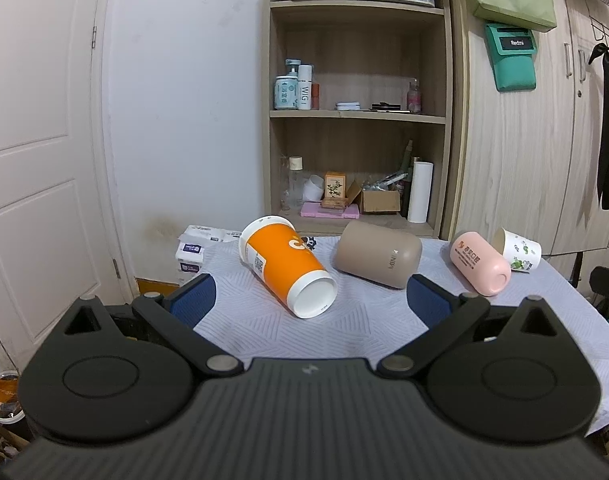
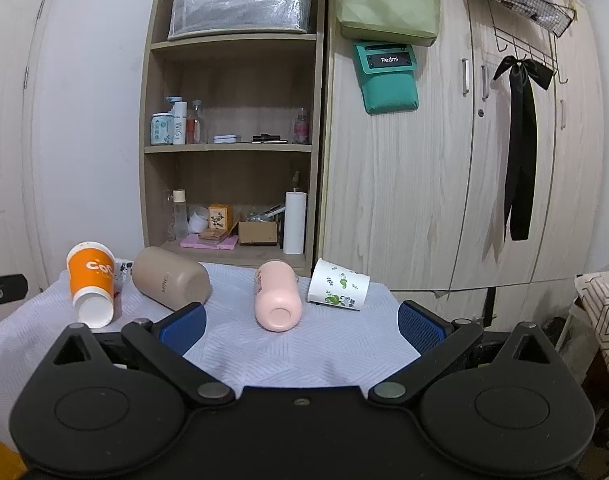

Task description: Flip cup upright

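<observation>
Tablecloth (image 1: 344, 332) | orange cup (image 1: 286, 270) lying ahead of left gripper (image 1: 310, 300) | both grippers spread

left gripper (image 1: 308, 300), matte black ribbed body, small lightning mark, round discs, silver pivot screws, blue textured pads (image 1: 194, 300), right gripper (image 2: 300, 322), smooth black body, centre screw, same blue pads (image 2: 420, 326)

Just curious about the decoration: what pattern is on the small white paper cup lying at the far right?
Green leafy vines on the small white paper cup, clearest in the right wrist view.
</observation>
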